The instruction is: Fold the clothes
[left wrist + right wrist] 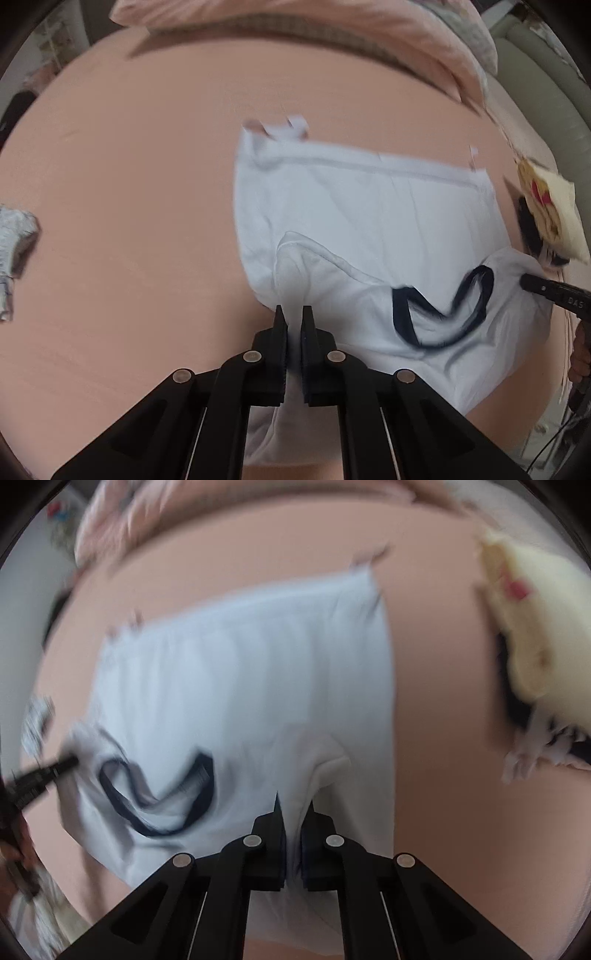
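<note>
On the pink bed sheet (129, 184) lies a white T-shirt (369, 206) with a dark neckband (447, 314), spread flat at its far hem and lifted at the near end. Left gripper (294, 314) is clenched on one shoulder fold of the garment; right gripper (294, 805) is clenched on the other. Near the T-shirt's right side sits a yellow printed garment (535, 627).

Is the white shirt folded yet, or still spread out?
Partly folded. The white shirt lies on the pink sheet, its dark-trimmed collar end lifted by the left gripper and right gripper, each pinching fabric.
</note>
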Tool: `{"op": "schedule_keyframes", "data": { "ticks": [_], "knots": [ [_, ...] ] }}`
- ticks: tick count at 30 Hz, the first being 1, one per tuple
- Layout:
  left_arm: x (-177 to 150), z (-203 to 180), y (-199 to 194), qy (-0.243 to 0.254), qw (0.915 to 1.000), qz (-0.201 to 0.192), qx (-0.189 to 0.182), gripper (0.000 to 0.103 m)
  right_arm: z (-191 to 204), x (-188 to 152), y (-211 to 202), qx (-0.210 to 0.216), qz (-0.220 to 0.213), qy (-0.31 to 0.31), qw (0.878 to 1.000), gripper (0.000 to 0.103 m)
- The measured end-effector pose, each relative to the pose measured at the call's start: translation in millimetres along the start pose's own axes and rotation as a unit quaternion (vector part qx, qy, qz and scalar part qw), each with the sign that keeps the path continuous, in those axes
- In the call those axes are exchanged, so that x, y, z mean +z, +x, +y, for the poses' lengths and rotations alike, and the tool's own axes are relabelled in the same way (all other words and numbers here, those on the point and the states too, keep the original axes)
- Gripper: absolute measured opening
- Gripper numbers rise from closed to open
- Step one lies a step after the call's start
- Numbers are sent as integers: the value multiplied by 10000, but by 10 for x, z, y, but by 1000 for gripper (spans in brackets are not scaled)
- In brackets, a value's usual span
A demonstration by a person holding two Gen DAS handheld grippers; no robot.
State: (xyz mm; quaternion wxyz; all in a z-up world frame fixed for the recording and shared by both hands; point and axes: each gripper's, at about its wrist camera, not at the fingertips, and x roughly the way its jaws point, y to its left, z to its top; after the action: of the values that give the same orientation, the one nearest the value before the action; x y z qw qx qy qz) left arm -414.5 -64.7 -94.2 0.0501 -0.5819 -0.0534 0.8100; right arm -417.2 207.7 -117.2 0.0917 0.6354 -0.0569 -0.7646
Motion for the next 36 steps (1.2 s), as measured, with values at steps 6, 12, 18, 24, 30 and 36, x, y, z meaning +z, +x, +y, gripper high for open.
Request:
{"op": "schedule_keyframes", "data": {
  "ticks": [6, 12, 18, 24, 30, 36],
  "knots": [
    [-70, 353, 514, -739, 9935, 822, -265, 10, -118, -22, -160, -164, -299, 290, 9990, 6],
    [-93, 260, 26, -433, 9986, 58, 292, 13, -237, -44, -319, -329, -597, 578, 9960, 37],
    [-648, 518, 92, -1384, 9872, 658, -450, 31, -368, -476, -233, -554, -239, 734, 9955, 47],
    [-956, 1061, -31, -2088, 9736, 735, 556, 55, -575, -1013, -114, -658, 252, 1145, 9909, 78],
    [-1166, 833, -282, -2138, 9690, 460, -1154, 57, -626, -1242, -464, -291, -293, 2028, 9783, 80],
    [-1248, 514, 105, -1805, 9793, 109, -914, 58, -555, -1355, -91, 134, -264, 1788, 9834, 88]
  ]
}}
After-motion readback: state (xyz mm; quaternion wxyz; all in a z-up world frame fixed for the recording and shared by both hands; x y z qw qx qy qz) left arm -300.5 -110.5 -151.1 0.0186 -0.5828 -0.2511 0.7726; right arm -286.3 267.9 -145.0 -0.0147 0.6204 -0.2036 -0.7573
